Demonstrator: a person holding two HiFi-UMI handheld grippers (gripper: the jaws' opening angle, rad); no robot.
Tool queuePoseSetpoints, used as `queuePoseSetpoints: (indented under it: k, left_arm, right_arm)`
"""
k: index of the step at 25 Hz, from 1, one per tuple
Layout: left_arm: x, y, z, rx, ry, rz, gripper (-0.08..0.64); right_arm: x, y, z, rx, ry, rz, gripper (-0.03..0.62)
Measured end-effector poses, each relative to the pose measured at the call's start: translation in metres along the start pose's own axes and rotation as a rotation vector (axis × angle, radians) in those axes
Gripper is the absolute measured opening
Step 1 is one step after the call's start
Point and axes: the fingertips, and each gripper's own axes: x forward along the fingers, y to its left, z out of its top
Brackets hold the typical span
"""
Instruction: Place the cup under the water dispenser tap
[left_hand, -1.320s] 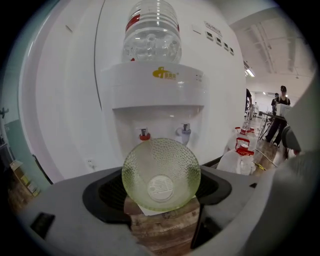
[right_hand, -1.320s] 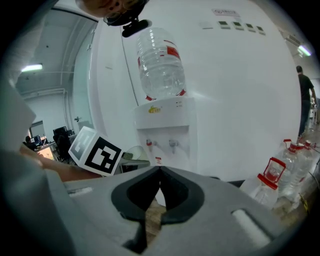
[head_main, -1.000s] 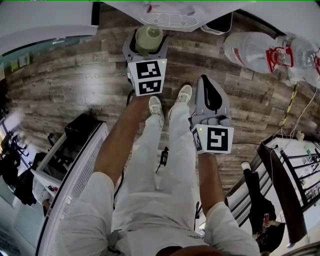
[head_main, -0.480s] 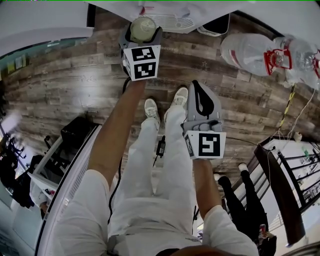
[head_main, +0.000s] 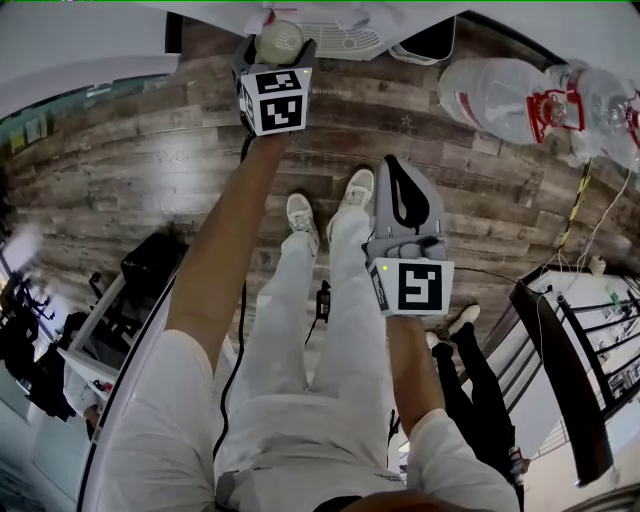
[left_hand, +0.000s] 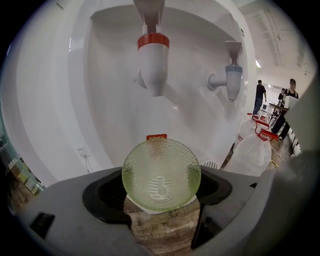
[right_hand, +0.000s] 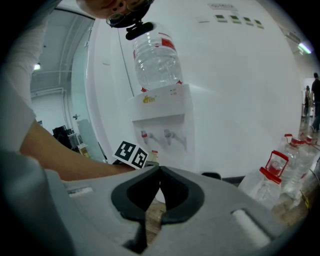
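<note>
The cup (left_hand: 161, 172), a dimpled green glass one, sits clamped between the jaws of my left tool (left_hand: 161, 200), one jaw pressing on each side. In the head view its mouth faces up, and it is right at the front edge of the water dispenser (right_hand: 160, 120).

What matters now is the line from the cup to the red tap (left_hand: 153, 65). In the left gripper view that tap hangs above the cup and a little beyond it, very nearly on the same vertical line, perhaps a shade to the left. The blue tap (left_hand: 232, 80) lies well off to the right. The white grille of the drip tray (head_main: 340, 40) shows just beside the cup on the right, so I judge the cup has to go slightly forward and down to settle under the red spout. I cannot tell how much gap remains below the tap.

My right tool (right_hand: 159, 190) hangs back near my legs, jaws together on nothing. The left is clearly the one to finish this.
</note>
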Motion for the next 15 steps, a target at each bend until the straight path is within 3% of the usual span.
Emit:
queuePoseSetpoints:
  k: [5, 15]
  left_arm:
    - [0.010, -0.006, -0.006, 0.012, 0.024, -0.020, 0.379]
    - [0.022, -0.008, 0.002, -0.036, 0.019, -0.053, 0.382]
  right_arm:
    - [0.000, -0.001, -0.002, -0.002, 0.007, 0.001, -0.002]
    - [0.003, -0.005, -0.002, -0.008, 0.012, 0.001, -0.002]
